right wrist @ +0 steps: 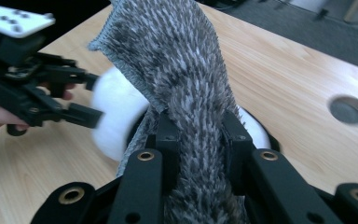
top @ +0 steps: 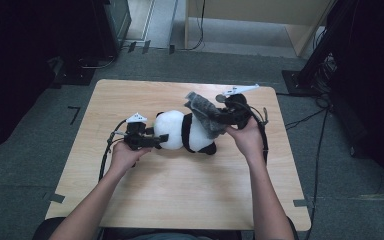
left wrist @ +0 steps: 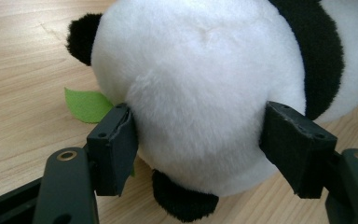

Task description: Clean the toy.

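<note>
**Desk:** Panda toy (top: 182,131) at mid-table, two grippers on it. What is happening?

**Me:** I hold it steady from one end with my left gripper (left wrist: 200,140). Its jaws stand about half open around the round white head, both pads (left wrist: 121,140) pressing into the plush, so the toy cannot slide across the wooden table (top: 180,195) while the other hand works.

**Desk:** And the right?

**Me:** My right gripper (right wrist: 200,135) has its jaws drawn nearly together, pinching a grey furry cloth (right wrist: 177,60). I lift that cloth above the toy's far end, where the high view shows it draped over the body; judging by the pose, it is a small garment being worked on or off the panda.

**Desk:** Any containers?

**Me:** None on the table. A green felt leaf (left wrist: 87,105) lies beside the head, touching the toy, and a round hole (right wrist: 349,109) sits in the tabletop, apart from everything.
</note>
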The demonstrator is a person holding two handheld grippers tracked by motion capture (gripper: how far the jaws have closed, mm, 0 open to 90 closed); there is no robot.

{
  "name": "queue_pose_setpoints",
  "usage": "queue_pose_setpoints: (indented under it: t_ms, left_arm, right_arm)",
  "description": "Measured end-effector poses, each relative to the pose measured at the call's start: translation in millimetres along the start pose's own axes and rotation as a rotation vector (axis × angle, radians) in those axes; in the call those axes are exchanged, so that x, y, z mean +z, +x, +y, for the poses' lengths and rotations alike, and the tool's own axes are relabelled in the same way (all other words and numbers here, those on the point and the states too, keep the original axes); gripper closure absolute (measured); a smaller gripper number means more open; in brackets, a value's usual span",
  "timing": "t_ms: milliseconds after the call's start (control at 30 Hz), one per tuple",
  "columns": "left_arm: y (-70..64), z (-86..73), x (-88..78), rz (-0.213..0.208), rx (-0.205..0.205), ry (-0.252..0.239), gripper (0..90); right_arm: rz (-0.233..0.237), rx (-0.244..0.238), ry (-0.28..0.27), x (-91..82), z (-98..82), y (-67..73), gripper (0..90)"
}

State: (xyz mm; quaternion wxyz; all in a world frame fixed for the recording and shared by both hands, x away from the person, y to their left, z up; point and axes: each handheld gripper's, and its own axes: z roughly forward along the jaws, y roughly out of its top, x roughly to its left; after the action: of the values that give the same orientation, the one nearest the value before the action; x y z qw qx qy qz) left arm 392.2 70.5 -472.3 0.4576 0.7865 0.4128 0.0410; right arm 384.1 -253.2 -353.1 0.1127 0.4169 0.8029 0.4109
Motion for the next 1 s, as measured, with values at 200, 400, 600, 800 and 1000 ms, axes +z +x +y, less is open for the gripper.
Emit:
queue_pose_setpoints:
  t_ms: [200, 400, 600, 800, 1000]
  left_arm:
    - [-2.1, -0.3, 0.0, 0.005, -0.001, -0.002, 30.0]
    - [-3.8, -0.5, 0.4, 0.013, -0.002, -0.012, 30.2]
    - [-6.1, 0.1, 0.5, 0.022, 0.002, -0.016, 30.2]
    - [-7.2, -0.2, 1.0, 0.028, -0.002, -0.012, 30.3]
    - [-8.2, -0.5, 2.4, 0.029, 0.007, -0.012, 30.1]
  right_arm:
    - [0.018, -0.101, 0.03, 28.0, 10.5, 36.3, 74.6]
    - [0.031, -0.163, 0.061, 54.4, 13.2, 56.3, 74.5]
    - [0.062, -0.205, 0.074, 83.4, 15.6, 77.5, 74.5]
    - [0.079, -0.21, 0.093, 105.7, 3.8, 76.3, 74.7]
    - [0.057, -0.205, 0.096, 98.0, 2.9, 71.5, 74.7]
